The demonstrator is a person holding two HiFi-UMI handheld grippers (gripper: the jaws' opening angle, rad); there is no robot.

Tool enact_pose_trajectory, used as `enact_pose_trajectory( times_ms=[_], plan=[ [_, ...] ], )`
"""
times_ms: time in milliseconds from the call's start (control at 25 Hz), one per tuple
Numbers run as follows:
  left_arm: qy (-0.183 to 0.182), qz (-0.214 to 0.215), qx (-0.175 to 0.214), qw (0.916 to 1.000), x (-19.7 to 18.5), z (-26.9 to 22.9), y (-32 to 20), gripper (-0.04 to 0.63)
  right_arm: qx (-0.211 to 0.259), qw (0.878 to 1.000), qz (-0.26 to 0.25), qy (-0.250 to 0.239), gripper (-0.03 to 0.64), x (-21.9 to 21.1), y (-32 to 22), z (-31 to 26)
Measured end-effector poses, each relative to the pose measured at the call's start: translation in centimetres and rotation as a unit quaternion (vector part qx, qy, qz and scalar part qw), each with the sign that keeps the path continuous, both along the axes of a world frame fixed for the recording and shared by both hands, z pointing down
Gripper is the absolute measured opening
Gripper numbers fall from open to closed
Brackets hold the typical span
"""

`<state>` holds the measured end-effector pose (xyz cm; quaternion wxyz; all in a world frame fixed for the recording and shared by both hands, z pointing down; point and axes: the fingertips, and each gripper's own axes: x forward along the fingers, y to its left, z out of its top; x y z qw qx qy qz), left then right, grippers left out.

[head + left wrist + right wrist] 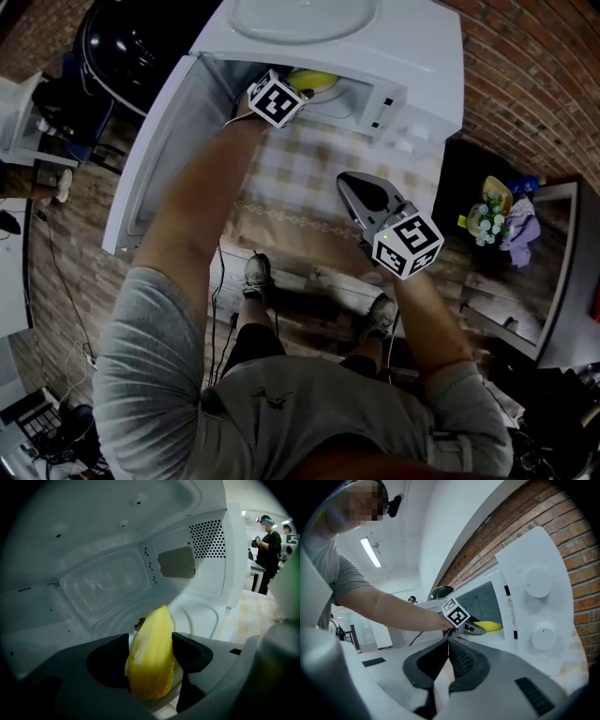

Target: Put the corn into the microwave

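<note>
The left gripper reaches into the open microwave with the corn between its jaws. In the left gripper view the yellow corn stands tip up, leaning slightly to the right, and it fills the whole gap. The jaws are spread wide and the dark pads lie against its two flanks, one on each side, so it is gripped across its thick lower half. The pointed end rises clear above the pads, and the blunt end is hidden low behind the gripper's grey body. Around it is the white oven cavity. The glass turntable lies just beyond and below the tip, though whether the corn touches it cannot be told.

In the head view the person's left arm stretches to the oven's mouth. The gripper's marker cube sits at the threshold and a patch of yellow shows just inside. The door is swung wide open on the left of that view.

The right gripper is held back outside the microwave, above the checked tablecloth and well apart from the corn. Its jaws are together, the ribbed pads meeting at their tips with nothing between them. Its view faces the oven's front, with two control knobs to the right of the opening.
</note>
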<state>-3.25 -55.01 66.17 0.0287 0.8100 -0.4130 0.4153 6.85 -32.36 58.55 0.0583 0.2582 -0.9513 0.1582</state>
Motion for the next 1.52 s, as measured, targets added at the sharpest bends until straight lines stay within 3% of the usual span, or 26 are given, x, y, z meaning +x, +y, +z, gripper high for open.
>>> enact_pose_trajectory(
  times_ms=[200,480,840,1000,1240,1520],
  plan=[
    [0.014,-0.032,0.008,0.9994,-1.2,-0.1,-0.1,0.301,0.0,1.0,0.003,0.002,0.018,0.1,-0.2,-0.3],
    [0.075,-0.083,0.006,0.9937,-2.5,-1.6,0.9,0.302,-0.001,1.0,0.01,0.005,0.018,0.4,-0.2,-1.1],
    [0.12,-0.105,-0.009,0.9872,-3.1,-3.2,4.3,0.302,-0.003,1.0,0.017,0.021,0.018,0.5,0.1,-3.1],
    [0.182,-0.115,-0.017,0.9765,-2.5,-4.8,6.9,0.301,-0.006,0.999,0.025,0.024,0.018,0.9,0.0,-4.3],
    [0.253,-0.097,-0.015,0.9625,-1.3,-8.3,11.5,0.301,-0.013,0.999,0.027,0.028,0.018,0.6,-0.2,-6.1],
    [0.348,-0.081,-0.008,0.934,-1.5,-13.3,17.9,0.266,-0.028,0.999,0.024,0.022,0.018,-0.3,-0.6,-8.4]
  ],
)
